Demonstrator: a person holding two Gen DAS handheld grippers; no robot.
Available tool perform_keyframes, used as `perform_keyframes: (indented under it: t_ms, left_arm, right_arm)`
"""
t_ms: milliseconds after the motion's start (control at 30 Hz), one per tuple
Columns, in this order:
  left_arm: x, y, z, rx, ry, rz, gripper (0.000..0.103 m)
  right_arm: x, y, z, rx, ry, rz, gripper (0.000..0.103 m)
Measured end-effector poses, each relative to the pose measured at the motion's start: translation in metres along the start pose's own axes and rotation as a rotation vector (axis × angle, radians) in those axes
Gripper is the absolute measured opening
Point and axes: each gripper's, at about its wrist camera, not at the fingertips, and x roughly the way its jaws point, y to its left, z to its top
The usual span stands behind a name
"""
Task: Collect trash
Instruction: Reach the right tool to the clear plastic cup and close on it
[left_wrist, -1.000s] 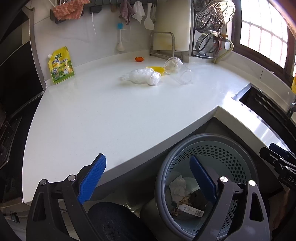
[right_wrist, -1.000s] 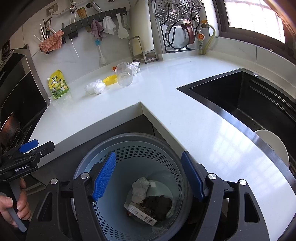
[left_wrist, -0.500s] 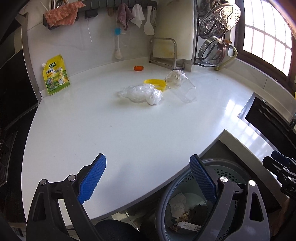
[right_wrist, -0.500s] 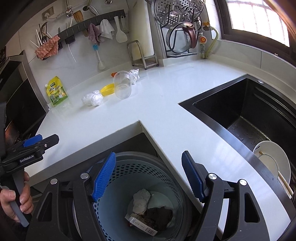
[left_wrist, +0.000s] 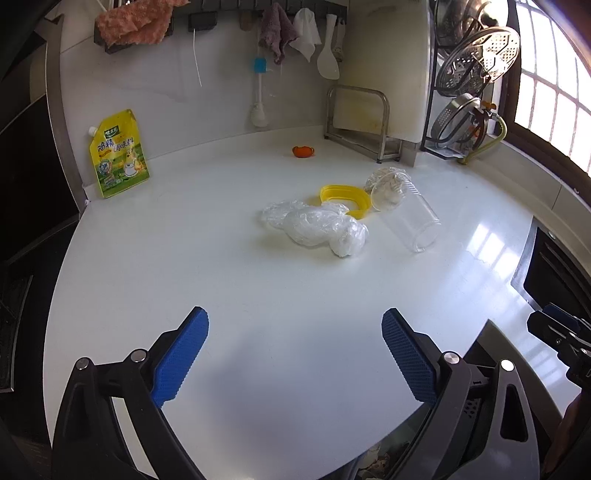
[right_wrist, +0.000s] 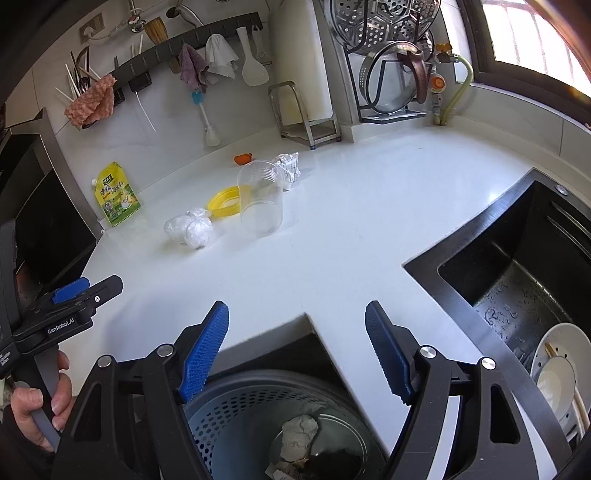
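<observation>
My left gripper (left_wrist: 294, 314) hangs open over the white counter (left_wrist: 184, 258) with nothing between its fingers. Farther along the counter lie a crumpled clear plastic bag (left_wrist: 317, 227), a yellow ring lid (left_wrist: 347, 197) and a clear plastic cup (left_wrist: 406, 214) on its side. A crumpled wad (right_wrist: 288, 166) sits behind the cup (right_wrist: 260, 199). My right gripper (right_wrist: 297, 306) is over the counter's inner corner, jaws opening and empty. Below it stands the grey perforated bin (right_wrist: 236, 398) holding crumpled paper (right_wrist: 297, 435).
A yellow pouch (left_wrist: 118, 155) leans on the back wall and a small orange bit (left_wrist: 303, 151) lies near a metal rack (left_wrist: 358, 122). The black sink (right_wrist: 517, 258) with a white plate (right_wrist: 557, 373) lies to the right. A hand (right_wrist: 33, 406) holds the left gripper's handle.
Both grippers have moved from above the bin towards the counter. The bin has slid almost out of the left wrist view, and the trash on the counter looks nearer.
</observation>
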Motion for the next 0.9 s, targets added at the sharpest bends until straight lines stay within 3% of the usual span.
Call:
perform_keyframes:
  t_ms: [433,900]
  left_arm:
    - [0.059,0.023,0.044,-0.098,0.034,0.028,0.094]
    - [0.082,0.037,0.053,-0.143,0.053,0.057,0.094]
  right_arm:
    - [0.082,0.029,0.077,-0.088,0.055,0.05,0.077]
    - [0.157,0.047,0.11,-0.091,0.147,0.055,0.081]
